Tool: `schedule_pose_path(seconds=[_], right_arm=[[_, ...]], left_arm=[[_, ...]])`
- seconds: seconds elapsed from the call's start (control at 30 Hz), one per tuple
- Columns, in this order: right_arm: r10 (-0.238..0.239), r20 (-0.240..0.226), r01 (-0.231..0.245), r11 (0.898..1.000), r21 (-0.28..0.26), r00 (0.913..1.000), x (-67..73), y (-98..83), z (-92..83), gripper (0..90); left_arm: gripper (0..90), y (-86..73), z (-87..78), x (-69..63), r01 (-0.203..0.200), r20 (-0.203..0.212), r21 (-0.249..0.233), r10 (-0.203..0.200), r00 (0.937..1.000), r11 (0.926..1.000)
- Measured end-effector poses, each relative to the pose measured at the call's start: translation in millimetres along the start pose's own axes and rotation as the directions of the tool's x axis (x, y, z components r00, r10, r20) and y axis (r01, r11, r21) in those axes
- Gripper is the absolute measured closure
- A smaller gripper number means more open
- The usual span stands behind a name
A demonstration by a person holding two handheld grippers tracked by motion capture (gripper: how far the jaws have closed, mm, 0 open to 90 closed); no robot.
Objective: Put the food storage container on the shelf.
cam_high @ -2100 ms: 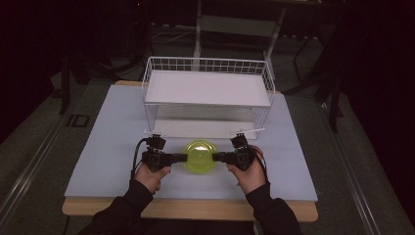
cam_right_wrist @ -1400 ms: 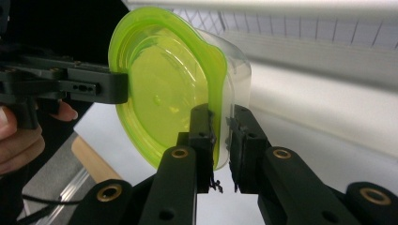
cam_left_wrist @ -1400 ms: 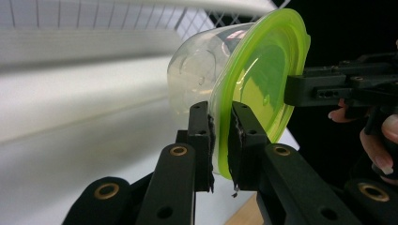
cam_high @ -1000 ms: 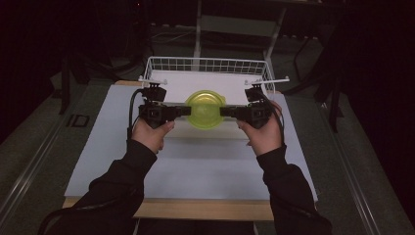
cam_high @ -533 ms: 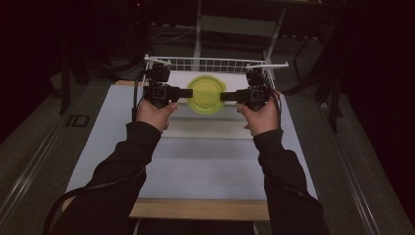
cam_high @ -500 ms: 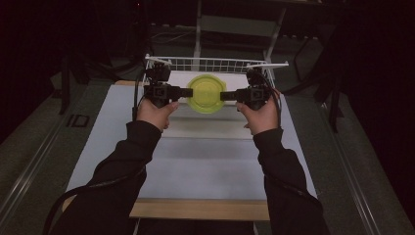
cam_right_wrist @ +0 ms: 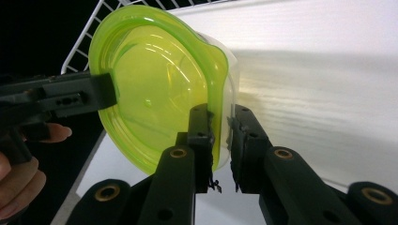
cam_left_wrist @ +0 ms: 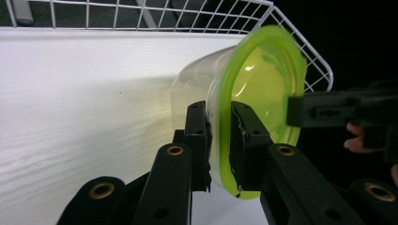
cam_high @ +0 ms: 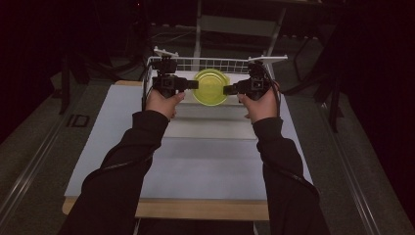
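Above the wire basket (cam_high: 215, 64), left gripper (cam_high: 192, 84) and right gripper (cam_high: 230, 89) level, each clamping the green-lidded container (cam_high: 210, 87).

Wooden table (cam_high: 195, 209), pale mat (cam_high: 205, 166), wire basket (cam_high: 220, 64)

1. Your sleeves (cam_high: 132, 161) are black and long, reaching the wrists.
2. Your left gripper (cam_left_wrist: 218, 136) has black jaws with brass-ringed holes.
3. Your right gripper (cam_right_wrist: 219, 136) matches, trailing a black cable (cam_high: 276, 90).
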State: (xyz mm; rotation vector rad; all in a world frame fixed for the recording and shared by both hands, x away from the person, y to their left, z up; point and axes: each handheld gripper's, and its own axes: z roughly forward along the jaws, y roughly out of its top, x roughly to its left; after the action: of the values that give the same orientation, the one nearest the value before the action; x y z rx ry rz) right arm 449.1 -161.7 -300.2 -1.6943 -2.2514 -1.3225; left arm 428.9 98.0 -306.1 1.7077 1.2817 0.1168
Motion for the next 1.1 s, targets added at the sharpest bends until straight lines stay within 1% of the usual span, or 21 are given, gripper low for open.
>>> schedule_pose_path(seconds=[0.03, 0.1, 0.13, 0.23, 0.3, 0.37, 0.4, 0.43, 0.5, 0.57, 0.6, 0.67, 0.73, 0.77, 0.8, 0.83, 0.9, 0.97, 1.03, 1.07, 1.1], right_arm=[[0.004, 0.001, -0.004, 1.0, -0.002, 1.0, -0.1, 1.0, -0.3, 79.1], [0.008, -0.004, -0.008, 1.0, -0.009, 1.0, 0.0, 3.9, -0.4, 76.6], [0.009, -0.01, -0.009, 1.0, -0.013, 0.9999, 0.5, 5.2, 0.2, 72.9], [0.009, -0.015, -0.009, 1.0, -0.015, 0.9998, 2.3, 8.2, 4.2, 70.8], [0.009, -0.014, -0.009, 1.0, -0.024, 0.9999, 2.9, 10.0, 6.2, 65.7], [0.011, -0.01, -0.012, 1.0, -0.019, 0.9999, 2.7, 11.5, 8.7, 65.6], [0.013, -0.008, -0.013, 1.0, -0.019, 0.9999, 2.4, 12.1, 9.8, 63.4], [0.015, -0.012, -0.015, 1.0, -0.021, 0.9998, 1.7, 12.7, 10.9, 63.1], [0.021, -0.015, -0.022, 0.999, -0.025, 0.9997, 0.3, 15.0, 12.7, 57.8], [0.023, -0.016, -0.023, 0.999, -0.026, 0.9996, -1.8, 17.2, 13.5, 56.8], [0.027, -0.018, -0.027, 0.999, -0.025, 0.9995, -2.9, 18.0, 13.8, 55.5], [0.032, -0.015, -0.033, 0.999, -0.029, 0.9994, -4.6, 19.1, 13.9, 54.7], [0.027, -0.02, -0.027, 0.999, -0.036, 0.9994, -4.0, 19.3, 12.7, 53.8], [0.019, -0.014, -0.02, 0.999, -0.041, 0.9997, -3.1, 19.4, 11.6, 53.4], [0.009, -0.016, -0.01, 0.999, -0.045, 0.9998, -2.1, 19.6, 10.3, 52.0], [0.005, -0.03, -0.006, 0.999, -0.047, 0.9995, -1.5, 19.7, 8.8, 51.5], [-0.004, -0.037, 0.002, 0.998, -0.057, 0.9993, 1.1, 19.2, 5.2, 51.0], [-0.035, -0.035, 0.033, 0.998, -0.06, 0.9988, 6.4, 18.1, 0.8, 50.3], [-0.056, -0.033, 0.054, 0.997, -0.062, 0.9979, 11.3, 15.8, -2.8, 49.3], [-0.072, -0.03, 0.07, 0.996, -0.061, 0.997, 14.2, 13.9, -4.3, 49.2], [-0.089, -0.029, 0.087, 0.994, -0.061, 0.9956, 16.5, 11.6, -5.9, 49.1]], left_arm=[[77.6, 0.4, 1.8, 0.4, 0.003, -0.002, 0.005, -0.003, 1.0, 1.0], [69.4, 0.5, 5.5, 1.5, 0.013, 0.007, 0.017, -0.013, 0.9999, 0.9998], [68.5, 0.2, 6.7, 1.5, 0.009, 0.004, 0.014, -0.009, 0.9999, 0.9999], [61.7, -0.6, 11.8, 1.5, 0.012, 0.003, 0.016, -0.012, 0.9999, 0.9998], [60.1, -0.4, 14.2, 1.6, 0.017, 0.001, 0.015, -0.017, 0.9999, 0.9998], [56.4, 0.5, 16.0, 1.8, 0.019, -0.018, 0.011, -0.019, 0.9997, 0.9998], [54.2, 1.0, 17.0, 2.3, 0.024, -0.026, 0.011, -0.023, 0.9994, 0.9997], [52.3, 1.6, 18.0, 2.6, 0.033, -0.029, 0.01, -0.032, 0.999, 0.9994], [50.0, 2.5, 19.0, 2.9, 0.035, -0.03, 0.001, -0.035, 0.999, 0.9994], [50.0, 3.3, 19.7, 3.5, 0.029, -0.028, -0.006, -0.03, 0.9992, 0.9995], [49.2, 4.0, 20.1, 3.9, 0.03, -0.035, -0.013, -0.03, 0.9989, 0.9995], [45.6, 5.4, 19.0, 4.8, 0.025, -0.046, -0.03, -0.026, 0.9986, 0.9992], [40.5, 6.9, 16.8, 5.2, 0.023, -0.05, -0.044, -0.025, 0.9984, 0.9988], [40.5, 7.8, 15.3, 5.0, 0.014, -0.051, -0.045, -0.016, 0.9986, 0.9989], [40.5, 8.1, 13.3, 5.1, 0.014, -0.05, -0.054, -0.017, 0.9986, 0.9984], [40.5, 8.1, 11.3, 5.1, 0.016, -0.045, -0.061, -0.018, 0.9988, 0.998], [40.5, 8.2, 10.1, 5.2, 0.011, -0.04, -0.058, -0.013, 0.9991, 0.9983], [40.5, 6.3, 2.6, 5.8, 0.01, -0.027, -0.074, -0.012, 0.9996, 0.9972], [40.5, 2.9, -2.8, 4.0, -0.004, -0.025, -0.085, 0.002, 0.9997, 0.9963], [40.5, 0.8, -5.1, 3.2, -0.011, -0.015, -0.086, 0.01, 0.9998, 0.9962], [40.5, -2.2, -8.7, 2.4, -0.028, -0.006, -0.095, 0.027, 0.9996, 0.9951]])
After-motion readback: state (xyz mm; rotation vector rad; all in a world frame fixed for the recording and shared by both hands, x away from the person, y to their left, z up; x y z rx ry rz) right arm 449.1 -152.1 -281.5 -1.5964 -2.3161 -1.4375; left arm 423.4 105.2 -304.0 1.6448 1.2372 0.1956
